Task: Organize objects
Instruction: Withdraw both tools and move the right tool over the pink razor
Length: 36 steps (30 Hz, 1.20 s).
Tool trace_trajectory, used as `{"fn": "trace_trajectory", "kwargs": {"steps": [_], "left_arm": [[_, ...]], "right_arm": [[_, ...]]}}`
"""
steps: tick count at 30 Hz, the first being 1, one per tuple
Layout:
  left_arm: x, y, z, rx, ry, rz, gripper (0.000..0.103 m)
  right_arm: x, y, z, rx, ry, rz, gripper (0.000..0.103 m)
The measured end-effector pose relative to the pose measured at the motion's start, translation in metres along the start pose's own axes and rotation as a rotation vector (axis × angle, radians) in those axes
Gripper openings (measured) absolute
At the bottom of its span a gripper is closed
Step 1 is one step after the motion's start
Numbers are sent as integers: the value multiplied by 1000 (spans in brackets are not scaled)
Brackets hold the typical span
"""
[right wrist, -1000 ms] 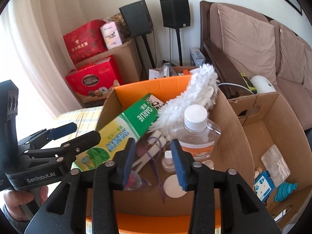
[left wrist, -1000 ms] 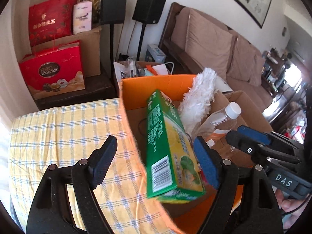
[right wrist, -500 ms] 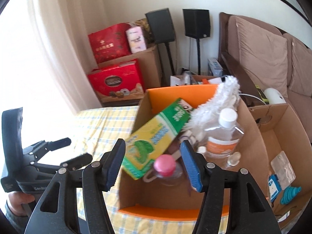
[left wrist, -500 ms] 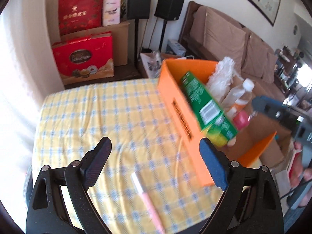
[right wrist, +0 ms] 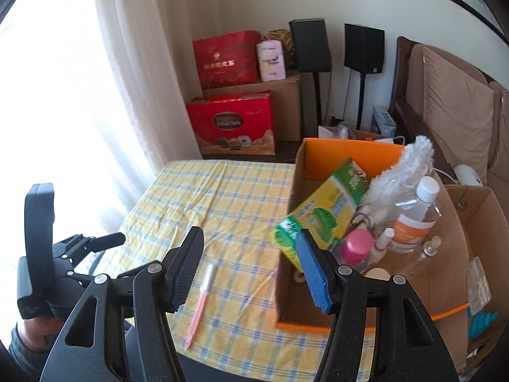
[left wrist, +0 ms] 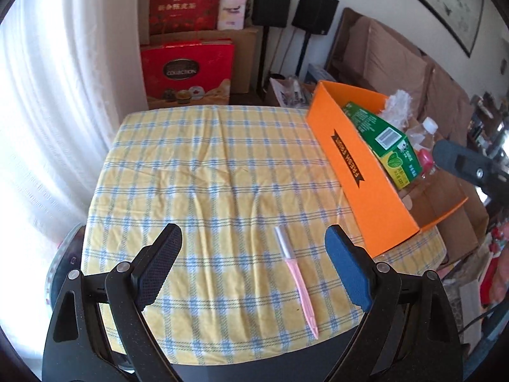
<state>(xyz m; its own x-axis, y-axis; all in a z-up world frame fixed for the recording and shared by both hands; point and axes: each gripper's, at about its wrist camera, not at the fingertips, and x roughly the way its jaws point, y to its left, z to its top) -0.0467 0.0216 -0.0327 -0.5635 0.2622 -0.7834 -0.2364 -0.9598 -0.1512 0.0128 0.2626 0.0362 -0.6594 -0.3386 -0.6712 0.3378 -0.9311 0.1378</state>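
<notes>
A table covered with a yellow-and-blue checked cloth (left wrist: 197, 172) carries an orange cardboard box (left wrist: 359, 172) along its right edge, near the far right corner. Inside the box a green-and-yellow carton (right wrist: 321, 219) leans against the left wall, beside a white fluffy duster (right wrist: 400, 175), a clear plastic bottle with a white cap (right wrist: 416, 213) and a pink-capped bottle (right wrist: 356, 248). A slim pink-and-white pen-shaped tool (left wrist: 296, 273) lies flat on the cloth near the front edge, left of the box and apart from it. The left gripper (left wrist: 251, 267) hangs over the front edge, jaws wide apart and empty. The right gripper (right wrist: 248, 267) hovers above the box's near left corner, jaws likewise wide and empty.
</notes>
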Motion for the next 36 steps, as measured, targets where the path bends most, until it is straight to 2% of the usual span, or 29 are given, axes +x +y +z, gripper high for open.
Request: {"fn": "trace_trajectory", "kwargs": {"steps": [6,10,23,26,30,36], "left_arm": [[-14,18,-1,-42,-25,17,90],[-21,29,-5,-63,-32,19,91],[-28,60,-26,-144,-28,18,92],[-27,61,-32,-150,-19,1,92],[-19,60,-39,-165,2,-12,91],[-8,63,-45,-172,22,10,91]], "right_arm": [[13,18,-8,-17,31,13,66],[20,31,-15,-29,44,14,72],[47,64,-50,-83,130,64,72],[57,66,-63,-81,167,90,66],[79,65,-78,-55,229,125,49],[106,63,-87,-58,260,106,46]]}}
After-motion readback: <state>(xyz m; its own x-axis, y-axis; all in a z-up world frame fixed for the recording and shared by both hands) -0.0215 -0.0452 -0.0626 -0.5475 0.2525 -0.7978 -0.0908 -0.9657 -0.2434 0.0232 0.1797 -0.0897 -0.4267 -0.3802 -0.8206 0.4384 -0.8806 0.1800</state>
